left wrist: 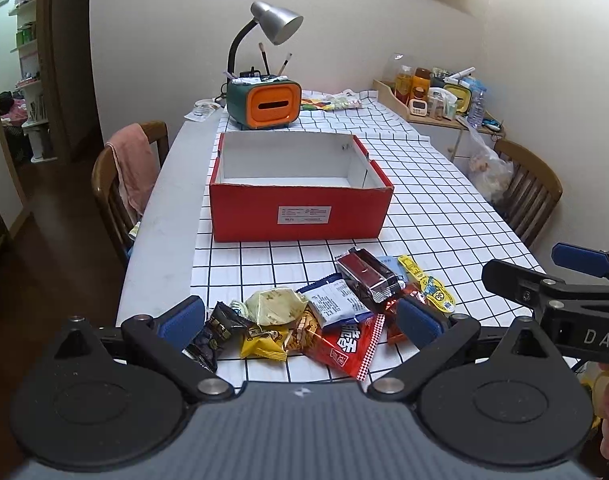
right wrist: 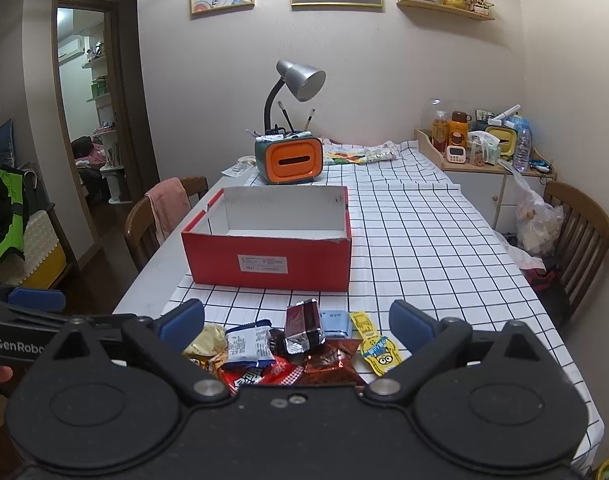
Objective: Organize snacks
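We judge the sorting has not begun: the red box (left wrist: 300,212) stands empty, straight ahead of both grippers and well beyond the snack pile (left wrist: 328,312), which lies loose on the checked cloth just in front of our fingertips. The left gripper (left wrist: 300,320) has its jaws spread wide with nothing between them; the right gripper (right wrist: 296,326) is likewise spread and empty. Closest to the right gripper's reach is the dark foil packet (right wrist: 302,326), lying on top of the heap. Next we should lower one gripper over a top packet, close on it alone, and carry it forward into the box.
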`<action>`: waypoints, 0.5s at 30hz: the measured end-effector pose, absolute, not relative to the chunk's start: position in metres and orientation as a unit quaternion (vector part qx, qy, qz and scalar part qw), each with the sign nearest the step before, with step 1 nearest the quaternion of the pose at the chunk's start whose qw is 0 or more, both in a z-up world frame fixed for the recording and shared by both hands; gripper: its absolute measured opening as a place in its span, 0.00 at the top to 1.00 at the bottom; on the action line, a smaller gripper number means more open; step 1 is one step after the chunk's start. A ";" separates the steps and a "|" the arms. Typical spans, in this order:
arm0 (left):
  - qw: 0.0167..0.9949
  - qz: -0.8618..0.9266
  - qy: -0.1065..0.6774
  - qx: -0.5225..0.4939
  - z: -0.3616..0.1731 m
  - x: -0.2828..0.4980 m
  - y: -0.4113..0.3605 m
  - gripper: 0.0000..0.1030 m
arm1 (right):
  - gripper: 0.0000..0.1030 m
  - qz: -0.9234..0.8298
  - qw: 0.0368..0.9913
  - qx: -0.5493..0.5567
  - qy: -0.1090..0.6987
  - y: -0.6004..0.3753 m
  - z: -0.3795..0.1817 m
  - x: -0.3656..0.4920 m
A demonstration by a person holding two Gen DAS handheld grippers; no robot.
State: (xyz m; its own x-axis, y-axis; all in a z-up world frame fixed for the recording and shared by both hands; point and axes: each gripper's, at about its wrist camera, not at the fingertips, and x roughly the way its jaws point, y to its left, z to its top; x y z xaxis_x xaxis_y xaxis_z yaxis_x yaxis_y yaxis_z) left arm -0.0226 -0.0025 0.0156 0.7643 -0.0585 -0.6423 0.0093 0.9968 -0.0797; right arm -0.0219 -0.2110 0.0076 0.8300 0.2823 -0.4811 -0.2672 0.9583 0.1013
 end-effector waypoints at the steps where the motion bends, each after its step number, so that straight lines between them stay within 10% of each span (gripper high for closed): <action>1: 0.938 -0.019 0.343 -0.036 0.016 -0.023 -0.003 0.00 | 0.04 0.144 0.956 0.016 0.254 -0.211 0.008 -0.022; 15: 0.937 -0.025 0.346 -0.035 0.015 -0.028 -0.007 0.00 | 0.05 0.142 0.956 0.017 0.254 -0.216 0.009 -0.029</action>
